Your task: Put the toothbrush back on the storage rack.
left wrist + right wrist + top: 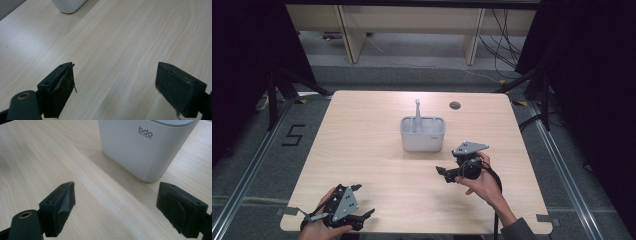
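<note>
- You're holding the right gripper just near the white caddy, on its near right side, jaws spread wide with only bare table between them.
- The caddy is sitting upright around the middle of the table, with a grey utensil standing in its back compartment; it could be a brush or a spoon, too small to tell.
- In the right gripper view the caddy is showing close ahead, "bdo" logo facing you, not touching either jaw.
- You're resting the left gripper low at the near left corner, well apart from the caddy, jaws also apart and gripping nothing.
- In the left gripper view, just a corner of the caddy is peeking in at the top.
- Step in hand, as judged: you're approaching with the right; no grasp made yet.
- Next move is likely calling for lifting the right gripper over the rim and lining the jaws on the utensil handle, or on the caddy wall, before closing.
- Watch for nudging the light caddy sideways.
</note>
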A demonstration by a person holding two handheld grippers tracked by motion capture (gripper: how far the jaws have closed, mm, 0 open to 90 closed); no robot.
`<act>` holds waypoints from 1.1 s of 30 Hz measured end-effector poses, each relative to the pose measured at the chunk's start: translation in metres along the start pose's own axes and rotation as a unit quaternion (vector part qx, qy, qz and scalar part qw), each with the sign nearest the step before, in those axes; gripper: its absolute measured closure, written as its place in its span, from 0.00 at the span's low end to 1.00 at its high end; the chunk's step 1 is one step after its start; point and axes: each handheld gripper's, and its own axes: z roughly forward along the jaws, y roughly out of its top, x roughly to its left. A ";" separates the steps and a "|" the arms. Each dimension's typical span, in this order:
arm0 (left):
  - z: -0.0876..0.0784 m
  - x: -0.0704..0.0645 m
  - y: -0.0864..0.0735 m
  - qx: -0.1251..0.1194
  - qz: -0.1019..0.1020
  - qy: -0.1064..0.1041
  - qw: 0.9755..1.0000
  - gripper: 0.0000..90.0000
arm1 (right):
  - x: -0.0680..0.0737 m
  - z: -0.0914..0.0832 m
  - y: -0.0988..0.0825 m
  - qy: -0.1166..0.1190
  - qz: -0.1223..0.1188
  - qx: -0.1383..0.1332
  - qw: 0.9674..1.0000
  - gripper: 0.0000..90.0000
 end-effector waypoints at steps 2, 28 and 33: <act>0.001 0.000 0.000 0.001 0.001 -0.002 1.000 0.17 | 0.001 -0.001 -0.002 -0.005 0.000 -0.001 1.000 0.18; 0.001 0.000 -0.001 0.003 -0.002 0.001 1.000 0.17 | 0.008 -0.014 -0.025 -0.011 -0.001 0.001 1.000 0.18; 0.002 0.000 -0.001 0.004 -0.002 0.000 1.000 0.17 | 0.012 -0.016 -0.031 -0.004 0.009 0.006 1.000 0.18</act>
